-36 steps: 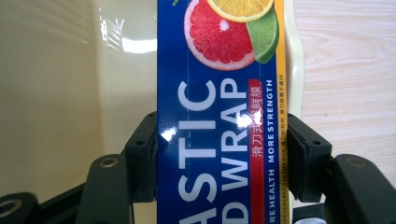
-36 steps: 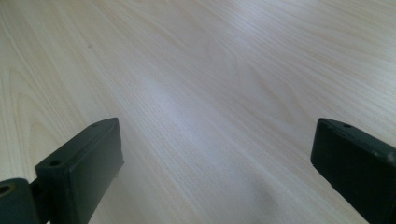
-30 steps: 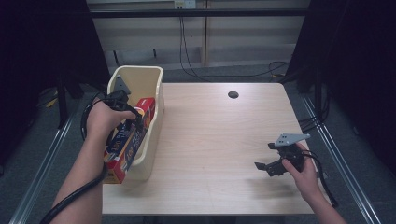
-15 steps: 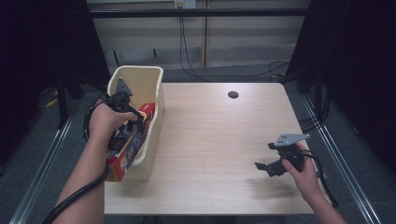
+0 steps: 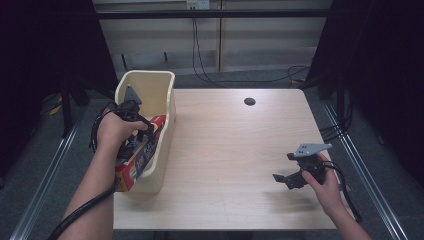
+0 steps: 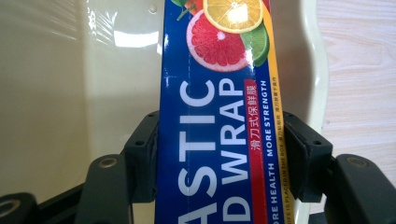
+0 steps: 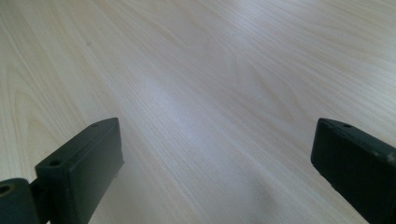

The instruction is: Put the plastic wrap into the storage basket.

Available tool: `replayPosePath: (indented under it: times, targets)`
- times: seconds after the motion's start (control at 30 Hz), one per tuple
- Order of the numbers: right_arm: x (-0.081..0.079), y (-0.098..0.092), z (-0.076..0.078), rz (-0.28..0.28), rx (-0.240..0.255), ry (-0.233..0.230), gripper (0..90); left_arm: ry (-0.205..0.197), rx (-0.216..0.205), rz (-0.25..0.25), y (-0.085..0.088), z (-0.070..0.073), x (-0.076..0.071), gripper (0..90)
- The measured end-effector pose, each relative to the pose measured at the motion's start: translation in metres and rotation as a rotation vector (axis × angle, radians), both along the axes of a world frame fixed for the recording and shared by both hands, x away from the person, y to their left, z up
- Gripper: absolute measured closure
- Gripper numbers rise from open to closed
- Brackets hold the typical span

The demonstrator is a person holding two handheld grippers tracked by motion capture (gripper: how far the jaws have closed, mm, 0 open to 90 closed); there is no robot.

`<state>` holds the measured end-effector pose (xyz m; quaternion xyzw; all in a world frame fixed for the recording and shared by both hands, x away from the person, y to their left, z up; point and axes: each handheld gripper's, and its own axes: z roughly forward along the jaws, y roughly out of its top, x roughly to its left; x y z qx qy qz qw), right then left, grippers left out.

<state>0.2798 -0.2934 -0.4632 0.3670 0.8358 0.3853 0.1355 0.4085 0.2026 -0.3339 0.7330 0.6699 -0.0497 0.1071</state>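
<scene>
A long blue and red plastic wrap box (image 5: 142,152) leans inside the cream bin (image 5: 167,100) at the table's left edge. My left gripper (image 5: 145,131) is shut on the box, its jaws pressing both long sides of the plastic wrap box (image 6: 217,140) while the bin wall (image 6: 56,93) stands behind. My right gripper (image 5: 287,180) hovers low over the bare wood near the front right, open with nothing between the jaws; in the right gripper view my right gripper (image 7: 215,172) frames just the tabletop (image 7: 196,70).
A round cable hole (image 5: 249,101) sits in the wooden table (image 5: 235,140) near its far edge. Metal rails run along both sides of the table, and cables hang at the back.
My left hand has lifted slightly and drawn the box a little toward the table's far side within the bin. The right gripper has stayed put.
</scene>
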Motion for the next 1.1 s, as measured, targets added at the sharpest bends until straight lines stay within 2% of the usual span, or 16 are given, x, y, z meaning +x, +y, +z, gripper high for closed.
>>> replayPosePath:
  times: [0.4,0.83,0.9,0.93,0.97,1.0,1.1]
  targets:
    - [0.000,-0.001,0.000,0.000,0.000,-0.005,2.1,-0.004,-0.006,0.014,0.000,-0.005,0.001,39.7]
    - [0.000,-0.002,0.000,-0.001,0.001,-0.009,2.2,0.002,0.008,0.015,-0.002,-0.006,0.002,38.7]
    - [0.000,-0.002,0.001,0.000,0.004,-0.005,2.1,0.005,-0.002,0.018,-0.002,-0.005,0.002,38.0]
    - [0.000,-0.002,0.001,0.000,0.005,-0.005,2.1,-0.001,-0.007,0.019,-0.001,-0.003,0.002,37.6]
    - [0.000,-0.002,0.000,-0.001,0.004,-0.005,2.1,-0.037,-0.017,0.029,-0.001,0.000,0.002,36.9]
    - [0.000,-0.002,0.000,0.000,0.005,-0.004,2.1,-0.054,-0.027,0.030,0.000,0.005,0.002,36.9]
    - [0.000,-0.002,0.001,-0.003,0.007,-0.003,2.1,-0.059,-0.034,0.023,0.000,0.013,0.000,35.6]
